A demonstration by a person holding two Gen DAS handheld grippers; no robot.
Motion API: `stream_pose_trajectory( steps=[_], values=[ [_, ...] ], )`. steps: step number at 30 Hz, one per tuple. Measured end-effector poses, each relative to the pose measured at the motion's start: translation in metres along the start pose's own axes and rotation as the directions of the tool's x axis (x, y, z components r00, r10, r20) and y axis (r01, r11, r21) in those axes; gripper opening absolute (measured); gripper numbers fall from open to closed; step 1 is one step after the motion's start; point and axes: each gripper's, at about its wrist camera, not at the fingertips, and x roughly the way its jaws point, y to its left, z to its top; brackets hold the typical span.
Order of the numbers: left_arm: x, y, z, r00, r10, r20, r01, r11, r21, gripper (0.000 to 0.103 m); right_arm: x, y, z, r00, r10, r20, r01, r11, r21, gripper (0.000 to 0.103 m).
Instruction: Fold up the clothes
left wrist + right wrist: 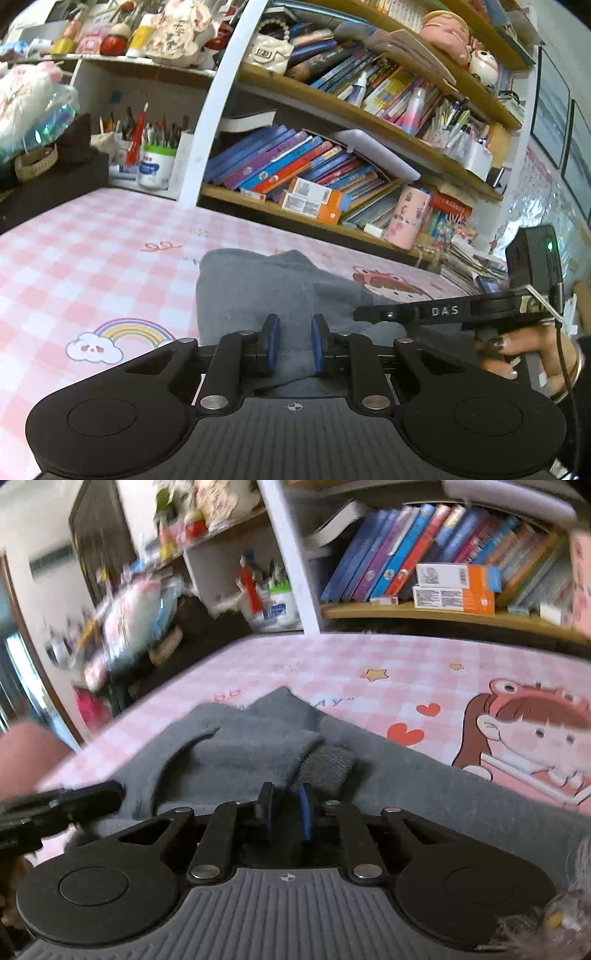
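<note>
A grey knit sweater [266,291] lies on the pink checked sheet, partly folded, with a sleeve and its ribbed cuff [325,768] laid across the body [240,753]. My left gripper [294,343] sits low over the sweater's near edge, jaws a little apart, with grey cloth between the blue pads. My right gripper [287,808] is just behind the cuff, jaws narrowly apart, and cloth seems to lie between them. The right gripper's body [443,314] and the hand holding it show at the right of the left wrist view.
The pink checked sheet [92,266] has rainbow and cartoon girl prints [535,734]. Shelves packed with books [314,166], pen cups [155,162] and a pink cup [406,218] stand close behind. Bags and clutter [122,627] sit at the left.
</note>
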Motion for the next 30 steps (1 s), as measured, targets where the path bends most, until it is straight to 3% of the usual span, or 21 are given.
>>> stream_pose_trajectory(
  steps=[5, 7, 10, 13, 14, 18, 30],
  values=[
    [-0.003, -0.005, 0.000, 1.000, 0.013, 0.025, -0.013, 1.000, 0.005, 0.020, -0.008, -0.013, -0.002, 1.000, 0.009, -0.001, -0.009, 0.998, 0.066, 0.013],
    [-0.010, -0.012, 0.001, 0.998, 0.017, 0.054, -0.018, 1.000, 0.022, 0.024, -0.023, -0.014, -0.005, 1.000, 0.014, 0.024, -0.016, 0.996, 0.082, 0.017],
    [-0.022, -0.023, 0.005, 0.993, 0.008, 0.114, -0.014, 0.999, 0.051, 0.042, -0.046, -0.013, -0.010, 0.998, 0.016, 0.067, -0.023, 0.995, 0.096, 0.019],
    [-0.030, -0.030, 0.007, 0.982, -0.013, 0.190, 0.006, 0.999, 0.033, 0.071, -0.070, -0.012, -0.015, 0.994, 0.018, 0.109, -0.030, 0.993, 0.110, 0.031],
    [-0.032, -0.032, 0.008, 0.977, -0.025, 0.211, 0.020, 0.999, 0.024, 0.074, -0.077, -0.012, -0.018, 0.993, 0.013, 0.120, -0.026, 0.993, 0.111, 0.032],
    [-0.031, -0.041, 0.006, 0.972, -0.058, 0.228, 0.051, 0.998, 0.036, 0.081, -0.098, -0.015, -0.031, 0.990, -0.021, 0.139, 0.007, 0.995, 0.103, 0.041],
    [-0.013, -0.068, -0.005, 0.983, -0.108, 0.151, 0.092, 0.989, 0.112, 0.086, -0.133, -0.030, -0.059, 0.984, -0.131, 0.122, 0.118, 0.987, 0.106, 0.049]
  ],
)
